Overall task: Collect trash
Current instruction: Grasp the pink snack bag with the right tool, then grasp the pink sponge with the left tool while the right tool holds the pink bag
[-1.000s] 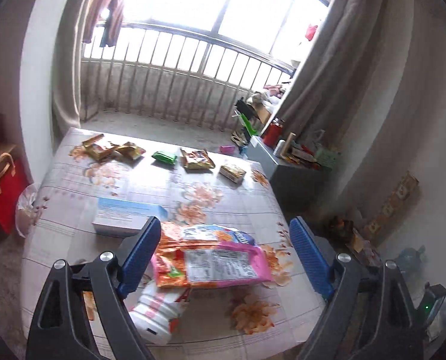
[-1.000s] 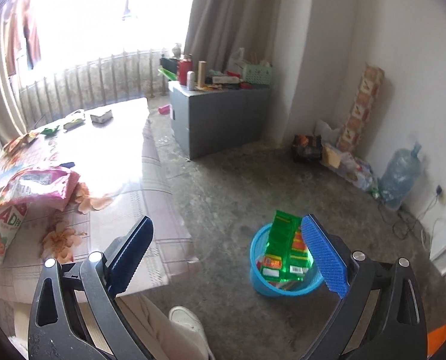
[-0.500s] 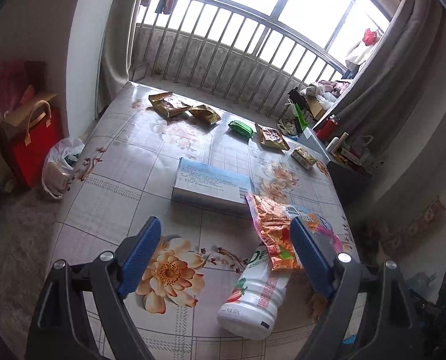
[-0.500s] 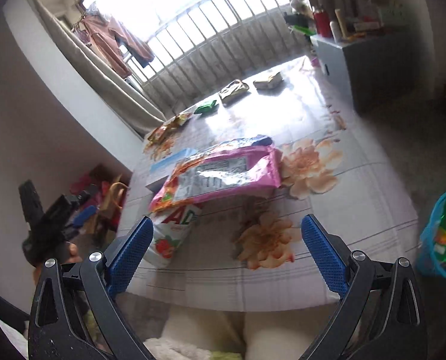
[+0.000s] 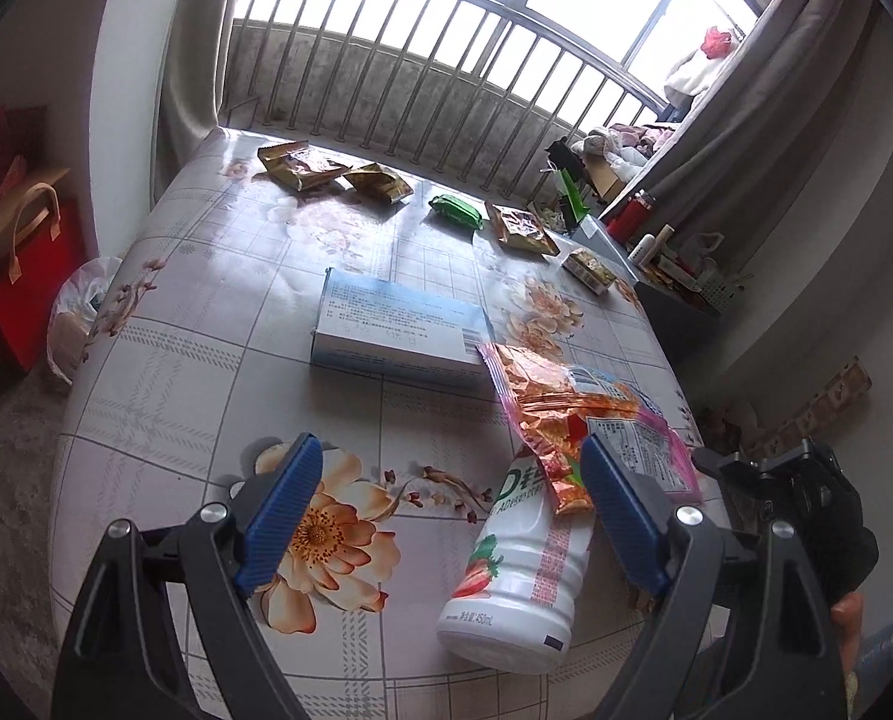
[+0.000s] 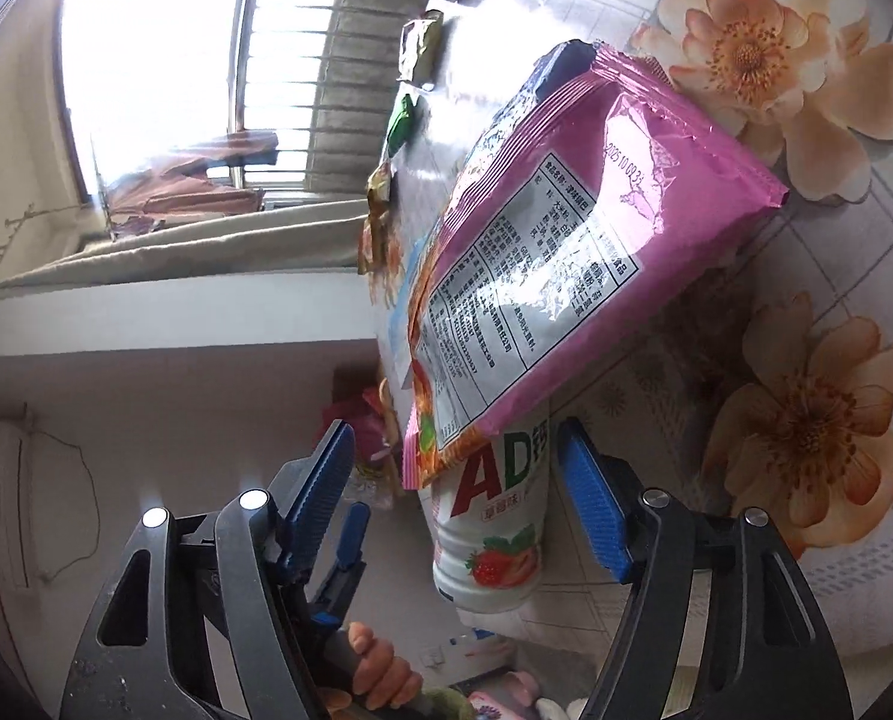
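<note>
1. Fingers of the right gripper are standing on either side of the white bottle, which is lying on its side at the near edge of the desk; the jaws have just been closing, with the bottle between them, and a gap is still showing on both sides, so no pad is pressing on it.
2. The left gripper is hovering over the desk with its fingers wide apart and nothing gripped; the bottle is lying just inside its right finger.
3. A pink snack bag is resting across the bottle's far end, printed label facing up, with an orange wrapper lying over it in the left view.
4. Beyond them a flat blue-and-white box is lying near the middle of the desk, touching the orange wrapper's corner.
5. Along the far edge, several gold wrappers, a green packet and a small carton are lying spread out in a row.
6. A window railing is running behind the desk.
</note>
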A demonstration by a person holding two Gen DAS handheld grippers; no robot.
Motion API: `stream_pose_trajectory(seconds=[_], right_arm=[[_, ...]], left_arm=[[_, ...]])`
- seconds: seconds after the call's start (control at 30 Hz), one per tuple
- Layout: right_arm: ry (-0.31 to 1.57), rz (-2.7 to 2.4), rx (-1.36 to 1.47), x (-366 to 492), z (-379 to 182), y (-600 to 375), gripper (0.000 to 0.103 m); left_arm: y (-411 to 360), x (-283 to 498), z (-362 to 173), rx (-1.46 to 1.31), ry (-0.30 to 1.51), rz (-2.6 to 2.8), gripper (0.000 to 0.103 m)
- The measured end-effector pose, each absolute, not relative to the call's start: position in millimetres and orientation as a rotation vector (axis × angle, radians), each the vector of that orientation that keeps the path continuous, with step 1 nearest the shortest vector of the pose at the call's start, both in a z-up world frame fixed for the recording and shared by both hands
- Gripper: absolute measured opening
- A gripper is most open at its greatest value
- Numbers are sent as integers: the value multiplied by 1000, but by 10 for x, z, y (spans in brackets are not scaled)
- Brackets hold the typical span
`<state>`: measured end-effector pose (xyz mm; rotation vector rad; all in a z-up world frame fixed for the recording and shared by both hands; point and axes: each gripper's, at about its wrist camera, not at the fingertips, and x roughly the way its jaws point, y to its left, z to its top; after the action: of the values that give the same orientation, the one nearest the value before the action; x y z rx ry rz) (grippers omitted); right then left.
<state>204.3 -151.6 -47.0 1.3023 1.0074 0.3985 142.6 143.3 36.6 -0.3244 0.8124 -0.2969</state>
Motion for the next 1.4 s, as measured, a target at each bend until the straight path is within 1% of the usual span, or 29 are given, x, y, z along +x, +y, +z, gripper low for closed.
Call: stream_pose_trajectory(seconds=[0.07, 0.1, 0.17, 0.23, 0.37, 0.63, 0.73, 0.93, 1.07, 1.17, 1.27, 1.33, 1.4], right_arm=[[997, 411, 1384, 2076, -554, -1510, 48], [990, 417, 1408, 2078, -569, -1514, 43], [977, 429, 1432, 2071, -582, -1512, 23], [962, 459, 1452, 2070, -574, -1518, 11], [911, 521, 1461, 2053, -451, -1563, 4], [724, 588, 1427, 1930, -13, -1957, 3], [693, 590, 1405, 1801, 79, -2173, 3], [803, 622, 1268, 1496, 132, -2395, 3], [855, 664, 1176, 1094, 121, -2502, 5], [904, 648, 1153, 862, 32, -2656, 7], [967, 579, 1196, 767, -160, -2787, 7], [992, 530, 1196, 752, -243, -2862, 7], [1000, 504, 1192, 734, -282, -2903, 7]], left_arm=[[1430, 1415, 338, -317, 820, -311, 85], [1431, 1407, 328, -314, 822, -316, 85], [1431, 1401, 323, -305, 823, -324, 85], [1438, 1414, 318, -303, 821, -330, 85], [1440, 1476, 313, -308, 819, -339, 85], [1387, 1544, 226, -327, 849, -369, 85], [1328, 1532, 222, -312, 856, -387, 85], [1198, 1500, 298, -293, 847, -429, 85], [1037, 1501, 382, -276, 842, -477, 85], [839, 1532, 468, -245, 838, -530, 85], [552, 1696, 660, -156, 841, -604, 85], [278, 1897, 750, -84, 875, -700, 85], [-27, 2149, 688, -19, 969, -761, 85]])
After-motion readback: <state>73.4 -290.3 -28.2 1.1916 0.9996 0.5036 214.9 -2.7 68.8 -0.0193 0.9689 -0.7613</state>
